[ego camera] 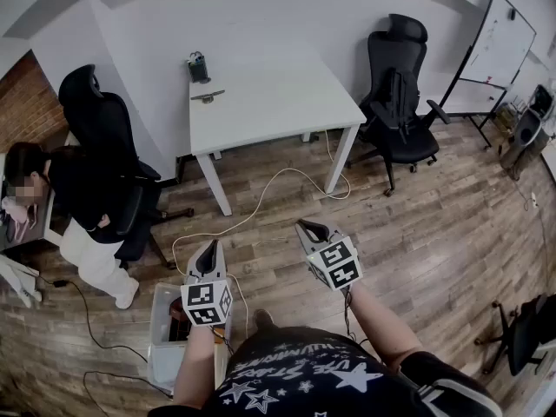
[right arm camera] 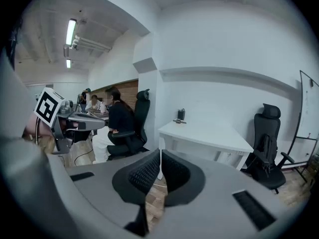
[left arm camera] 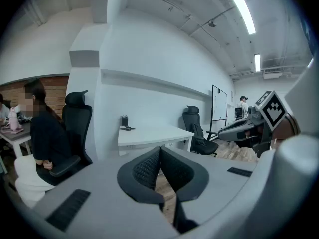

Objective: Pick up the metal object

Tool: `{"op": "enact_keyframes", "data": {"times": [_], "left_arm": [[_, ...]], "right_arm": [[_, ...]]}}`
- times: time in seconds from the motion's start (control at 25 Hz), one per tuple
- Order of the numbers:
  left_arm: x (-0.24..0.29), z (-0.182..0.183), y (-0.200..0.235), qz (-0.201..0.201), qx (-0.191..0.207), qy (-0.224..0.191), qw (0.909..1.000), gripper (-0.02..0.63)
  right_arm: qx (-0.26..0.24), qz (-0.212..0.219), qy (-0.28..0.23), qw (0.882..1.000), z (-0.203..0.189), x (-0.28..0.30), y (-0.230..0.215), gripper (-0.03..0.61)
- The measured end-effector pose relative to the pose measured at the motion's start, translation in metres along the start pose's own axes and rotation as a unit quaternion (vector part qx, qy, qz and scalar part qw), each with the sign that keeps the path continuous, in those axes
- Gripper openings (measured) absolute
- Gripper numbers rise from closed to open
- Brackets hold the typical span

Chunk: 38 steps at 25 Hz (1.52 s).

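The metal object lies on the white counter in the upper middle of the head view, near its left edge and just below a small black holder. Well apart from it, over the wooden floor in the lower middle, the left hand-held gripper and the right hand-held gripper each have their jaws pressed together with nothing between them.

My right gripper has its jaws together, nothing between them. Ahead of it, well apart, stands a white table; a small metal object lies at its far end, near a dark item. A black office chair sits off to the right.
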<state>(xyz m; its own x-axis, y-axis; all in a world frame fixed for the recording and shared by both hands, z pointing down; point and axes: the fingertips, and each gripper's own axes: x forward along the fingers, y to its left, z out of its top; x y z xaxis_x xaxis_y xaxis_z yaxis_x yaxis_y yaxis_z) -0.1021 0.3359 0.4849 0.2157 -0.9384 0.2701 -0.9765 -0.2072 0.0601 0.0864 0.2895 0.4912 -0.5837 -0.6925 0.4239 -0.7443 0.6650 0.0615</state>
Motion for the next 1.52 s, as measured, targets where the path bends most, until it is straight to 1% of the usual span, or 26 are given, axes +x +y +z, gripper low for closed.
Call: {"op": "enact_keyframes", "data": {"times": [0.36, 0.6, 0.8, 0.96, 1.12, 1.2, 1.36, 1.52], "left_arm": [[0.011, -0.003, 0.037, -0.008, -0.002, 0.006, 1.0000, 0.020], [0.030, -0.011, 0.067, -0.029, -0.006, 0.018, 0.9994, 0.020], [0.043, -0.018, 0.080, -0.051, -0.006, 0.029, 0.9982, 0.020], [0.057, -0.019, 0.088, -0.055, 0.004, 0.030, 0.9980, 0.020], [0.074, -0.020, 0.095, -0.051, 0.000, 0.035, 0.9981, 0.020], [0.086, -0.020, 0.098, -0.049, 0.001, 0.040, 0.9980, 0.020], [0.121, -0.018, 0.098, -0.048, 0.009, 0.046, 0.9977, 0.020], [0.169, -0.004, 0.110, -0.037, 0.016, 0.049, 0.9980, 0.020]], "right_arm": [[0.001, 0.001, 0.012, 1.000, 0.007, 0.033, 0.017, 0.051], [0.034, -0.021, 0.014, 0.999, 0.012, 0.068, 0.017, 0.051], [0.062, -0.042, 0.019, 0.997, 0.004, 0.079, 0.018, 0.052], [0.076, -0.051, 0.023, 0.996, -0.005, 0.088, 0.010, 0.052], [0.076, -0.077, 0.037, 0.993, -0.013, 0.102, -0.012, 0.052], [0.077, -0.070, 0.039, 0.994, -0.013, 0.112, -0.022, 0.052], [0.065, -0.034, 0.027, 0.997, -0.006, 0.141, -0.041, 0.052], [0.051, 0.002, 0.022, 0.998, 0.004, 0.189, -0.067, 0.052]]}}
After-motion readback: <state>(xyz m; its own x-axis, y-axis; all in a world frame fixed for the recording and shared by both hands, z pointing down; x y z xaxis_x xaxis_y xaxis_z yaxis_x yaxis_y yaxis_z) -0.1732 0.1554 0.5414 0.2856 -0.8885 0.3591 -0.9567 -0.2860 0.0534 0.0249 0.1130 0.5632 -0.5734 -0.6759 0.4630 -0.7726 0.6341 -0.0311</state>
